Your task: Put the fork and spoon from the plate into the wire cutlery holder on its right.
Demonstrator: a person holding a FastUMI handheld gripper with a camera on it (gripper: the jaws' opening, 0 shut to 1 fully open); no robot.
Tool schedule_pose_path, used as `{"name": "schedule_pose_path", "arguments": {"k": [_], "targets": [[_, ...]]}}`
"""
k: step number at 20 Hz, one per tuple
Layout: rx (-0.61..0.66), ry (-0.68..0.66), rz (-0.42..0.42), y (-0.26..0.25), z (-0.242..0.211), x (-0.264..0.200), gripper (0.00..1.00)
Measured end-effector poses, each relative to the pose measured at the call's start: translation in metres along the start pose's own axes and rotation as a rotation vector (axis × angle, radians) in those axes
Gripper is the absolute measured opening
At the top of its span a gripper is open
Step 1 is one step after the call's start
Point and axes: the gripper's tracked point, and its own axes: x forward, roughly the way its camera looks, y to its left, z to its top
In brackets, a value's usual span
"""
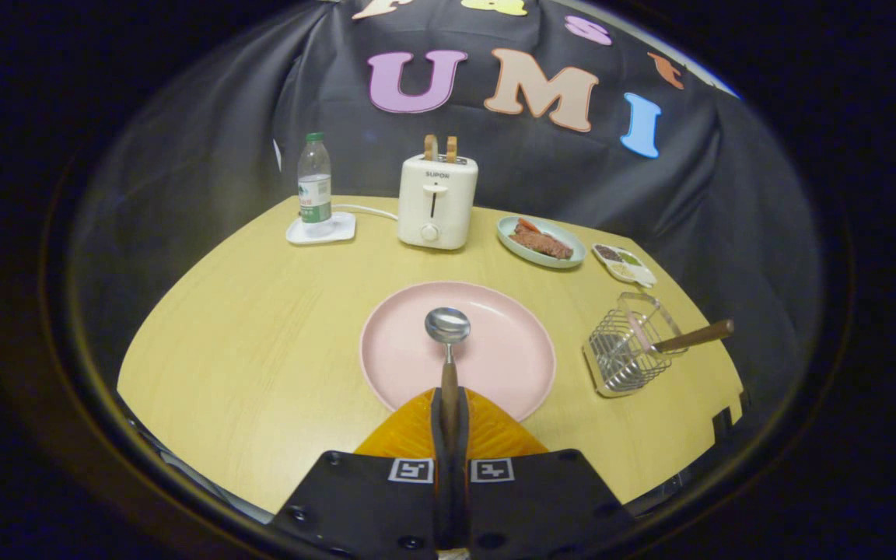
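A spoon with a metal bowl and a wooden handle sticks out forward from between my fingers, its bowl hanging over the pink plate. My gripper is shut on the spoon's handle, just above the plate's near rim. To the right of the plate stands the wire cutlery holder, with a wooden-handled utensil leaning out of it to the right; its head is hidden in the wires.
At the back of the yellow wooden table stand a water bottle on a white coaster, a white toaster with bread, a green plate of food and a small condiment dish. The table's right edge runs close behind the holder.
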Motion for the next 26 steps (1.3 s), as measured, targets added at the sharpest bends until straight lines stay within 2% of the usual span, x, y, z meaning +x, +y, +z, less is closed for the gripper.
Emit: {"name": "schedule_pose_path", "arguments": {"k": [6, 9, 12, 15, 21, 26], "targets": [[0.054, 0.039, -0.091, -0.026, 0.047, -0.016, 0.04], [0.175, 0.063, -0.133, -0.041, 0.073, -0.025, 0.04], [0.327, 0.105, -0.222, -0.070, 0.088, -0.034, 0.04], [0.457, 0.175, -0.343, -0.109, 0.091, -0.037, 0.04], [0.702, 0.290, -0.473, -0.153, 0.086, -0.024, 0.04], [0.873, 0.446, -0.488, -0.162, 0.069, -0.003, 0.04]]}}
